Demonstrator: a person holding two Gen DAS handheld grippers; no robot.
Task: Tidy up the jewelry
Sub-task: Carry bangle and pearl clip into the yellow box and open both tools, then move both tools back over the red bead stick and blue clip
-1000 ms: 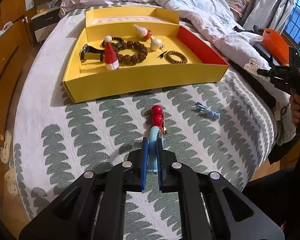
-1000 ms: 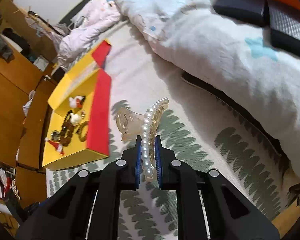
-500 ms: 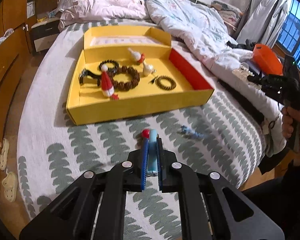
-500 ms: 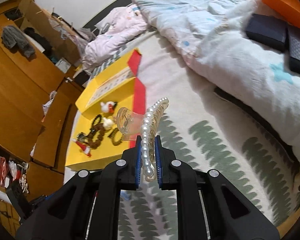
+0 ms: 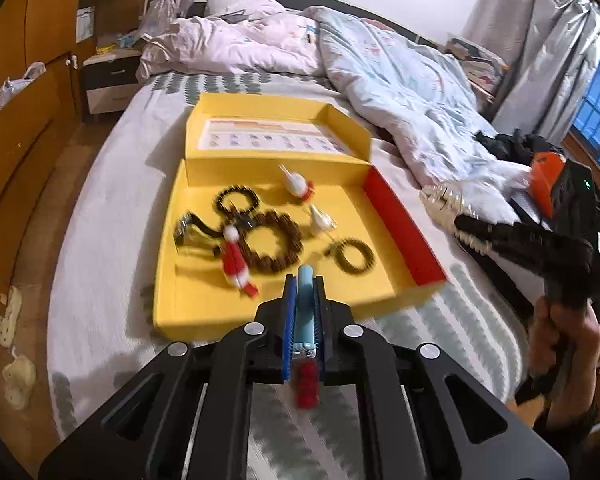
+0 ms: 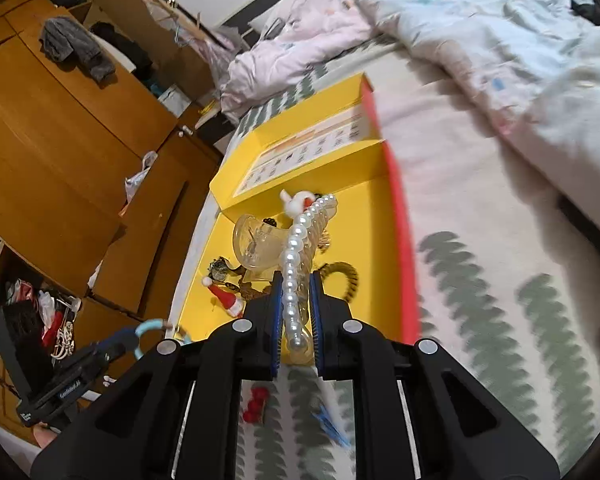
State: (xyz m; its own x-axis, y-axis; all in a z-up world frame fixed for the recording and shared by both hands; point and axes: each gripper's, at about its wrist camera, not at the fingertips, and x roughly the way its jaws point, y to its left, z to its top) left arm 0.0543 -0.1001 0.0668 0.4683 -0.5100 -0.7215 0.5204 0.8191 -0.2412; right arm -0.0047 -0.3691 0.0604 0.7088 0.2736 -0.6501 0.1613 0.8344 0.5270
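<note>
A: Left gripper (image 5: 304, 300), finger state?

B: Pinching a light-blue hair clip (image 5: 303, 312). Its long axis runs along the fingers and its rounded tip points far, toward the yellow box (image 5: 276, 308). Red beads (image 5: 307, 384) hang from its near end, under the fingers. The clip is in the air, just at the near wall of the box.

A: Right gripper (image 6: 294, 320)?

B: Pressed onto a pearl claw clip (image 6: 300, 256). The pearl row runs along the fingers and points far; the clear claw half sticks out to the left. It is held above the box interior.

A: Box contents?

B: Left wrist view: a large brown bead bracelet (image 5: 274, 246) in the middle, a santa-hat clip (image 5: 234, 260) touching its left side, a small dark bracelet (image 5: 350, 256) to the right, another dark ring (image 5: 236, 200) farther back, and two white ornaments (image 5: 298, 182). The image is blurred, so finer detail is unclear.

A: Support surface?

B: A bed (image 5: 460, 320) with a leaf-print sheet; the box lies on it. Rumpled duvets (image 5: 400, 92) lie far and right.
</note>
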